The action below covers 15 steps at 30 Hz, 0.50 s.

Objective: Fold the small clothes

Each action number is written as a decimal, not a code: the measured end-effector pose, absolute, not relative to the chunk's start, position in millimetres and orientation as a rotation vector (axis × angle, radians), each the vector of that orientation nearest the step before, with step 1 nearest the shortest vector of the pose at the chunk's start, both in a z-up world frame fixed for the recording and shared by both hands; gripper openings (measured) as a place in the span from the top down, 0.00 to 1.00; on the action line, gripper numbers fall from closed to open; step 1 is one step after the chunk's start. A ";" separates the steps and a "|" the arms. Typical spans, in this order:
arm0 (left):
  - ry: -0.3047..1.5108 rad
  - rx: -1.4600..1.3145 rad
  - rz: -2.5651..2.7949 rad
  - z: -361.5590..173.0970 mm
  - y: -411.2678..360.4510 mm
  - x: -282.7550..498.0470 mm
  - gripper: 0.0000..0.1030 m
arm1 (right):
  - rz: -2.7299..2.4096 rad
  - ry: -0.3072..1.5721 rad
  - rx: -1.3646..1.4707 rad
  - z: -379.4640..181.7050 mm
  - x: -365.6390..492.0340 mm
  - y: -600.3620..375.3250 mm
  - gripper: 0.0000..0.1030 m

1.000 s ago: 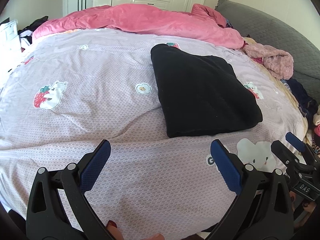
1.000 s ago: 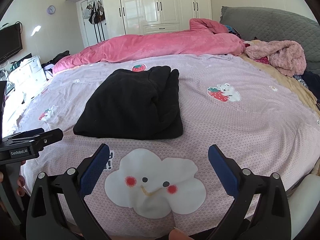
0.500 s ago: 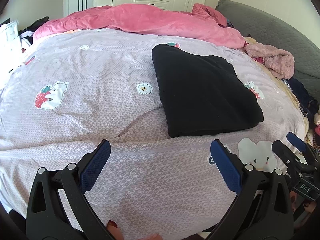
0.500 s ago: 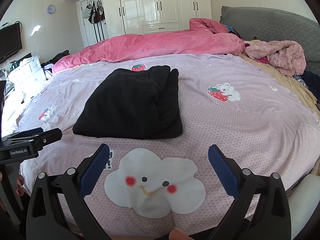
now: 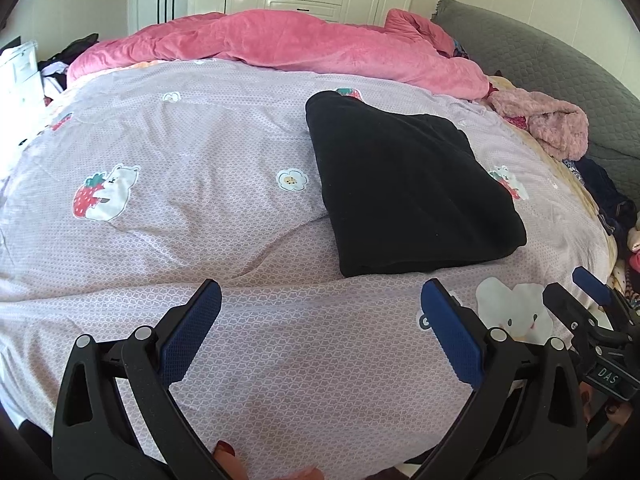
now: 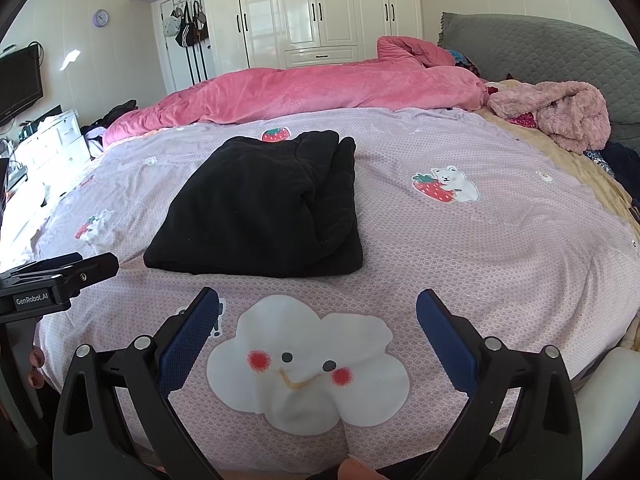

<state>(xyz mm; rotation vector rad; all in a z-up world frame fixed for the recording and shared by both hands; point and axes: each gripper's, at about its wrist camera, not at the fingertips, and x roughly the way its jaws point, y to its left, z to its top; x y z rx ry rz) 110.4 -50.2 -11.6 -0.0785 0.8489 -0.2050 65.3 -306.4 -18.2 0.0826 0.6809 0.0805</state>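
Bed [image 5: 168,152], lilac cover printed with strawberries, bears and a white cloud face [image 6: 308,364] at the near edge.

Black garment [image 6: 264,208]: folded into a flat, roughly rectangular bundle, lying on the bed cover past the cloud print; layered folded edges show on its right side in the right wrist view. In the left wrist view the same bundle [image 5: 404,188] lies right of centre, partly over a strawberry print at its far end. Nothing touches it.

Left tongs [image 5: 320,320]: jaws spread wide, blue pads apart, holding nothing, above the near part of the cover, short of the garment.

Right tongs [image 6: 318,324]: jaws spread wide, empty, above the cloud print, short of the garment.

Pink duvet [image 6: 320,88]: bunched along the far side of the bed.

Fluffy pink garment [image 6: 560,116]: crumpled heap at the far right, beside the grey headboard [image 6: 540,48].

White wardrobe [image 6: 320,8]: doors closed, contents not visible. Bags [image 6: 188,28] hang on the door to its left.
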 end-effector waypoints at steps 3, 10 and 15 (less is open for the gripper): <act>0.847 -0.077 -0.206 -10.6 -49.2 110.0 0.09 | 0.080 0.681 0.083 -18.1 65.4 -306.3 0.04; 0.845 -0.077 -0.208 -8.6 -48.2 109.5 0.09 | 0.074 0.681 0.082 -18.5 64.4 -310.2 0.04; 0.845 -0.067 -0.206 -8.2 -48.5 109.7 0.09 | 0.070 0.681 0.080 -18.1 63.0 -310.9 0.04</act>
